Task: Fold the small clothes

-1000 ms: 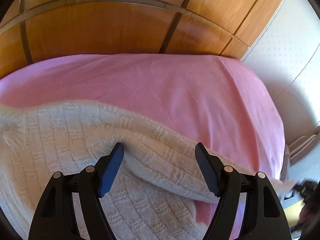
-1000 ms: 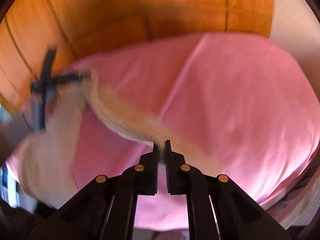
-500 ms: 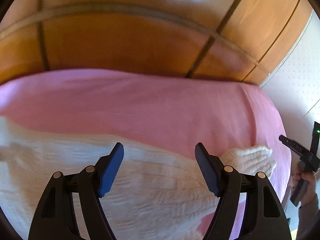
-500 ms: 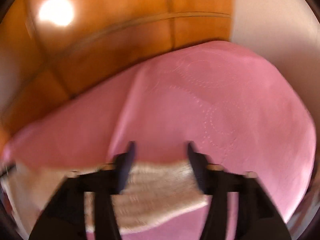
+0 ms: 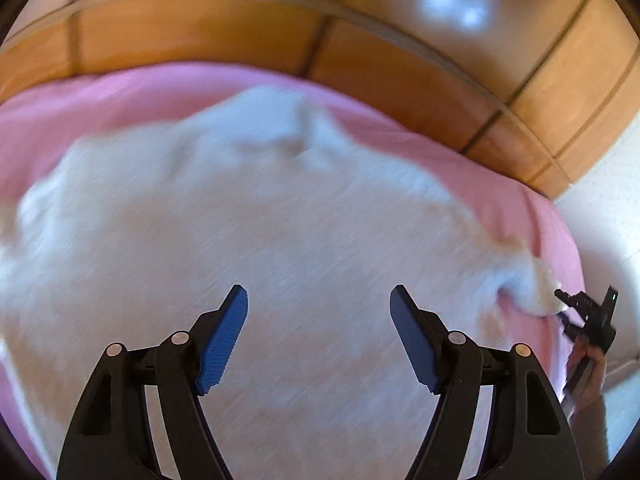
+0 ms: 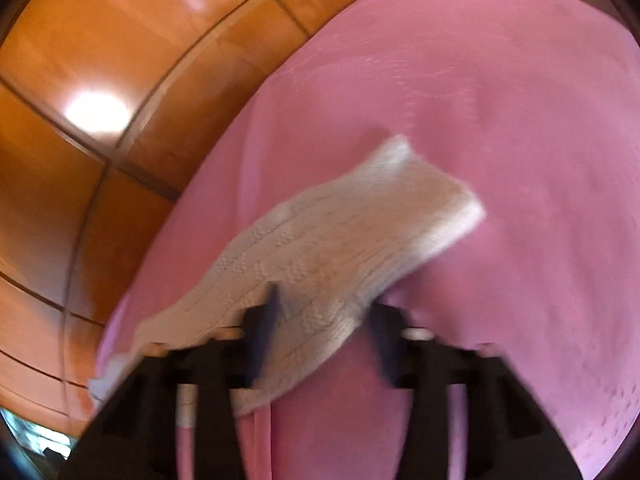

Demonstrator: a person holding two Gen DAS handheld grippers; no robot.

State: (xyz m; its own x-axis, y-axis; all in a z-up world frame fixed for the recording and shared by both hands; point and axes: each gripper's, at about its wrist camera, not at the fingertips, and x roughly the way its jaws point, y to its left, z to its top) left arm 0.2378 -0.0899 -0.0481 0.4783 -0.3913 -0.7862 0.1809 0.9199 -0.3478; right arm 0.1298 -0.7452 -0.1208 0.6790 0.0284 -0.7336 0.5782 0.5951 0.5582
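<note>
A cream knitted sweater [image 5: 280,220] lies spread on the pink bedcover [image 5: 100,100] and fills most of the blurred left wrist view. My left gripper [image 5: 319,320] hovers over its middle, open, with nothing between the blue pads. At the far right, my right gripper [image 5: 560,304] meets the sweater's sleeve cuff. In the right wrist view that sleeve [image 6: 360,232] runs diagonally across the pink cover [image 6: 500,120] and passes between the jaws of the right gripper [image 6: 324,320]. Those jaws are closing but still stand apart around the knit.
A glossy wooden headboard [image 5: 200,32] borders the bed's far side, also seen as panels [image 6: 100,60] on the left. A white wall [image 5: 608,200] stands past the bed's right edge. A person's hand [image 5: 588,368] holds the right gripper there.
The left gripper swept sideways, so the sweater now fills its view. The right gripper went from shut to apart, sank and rolled, and now has the sleeve between its jaws.
</note>
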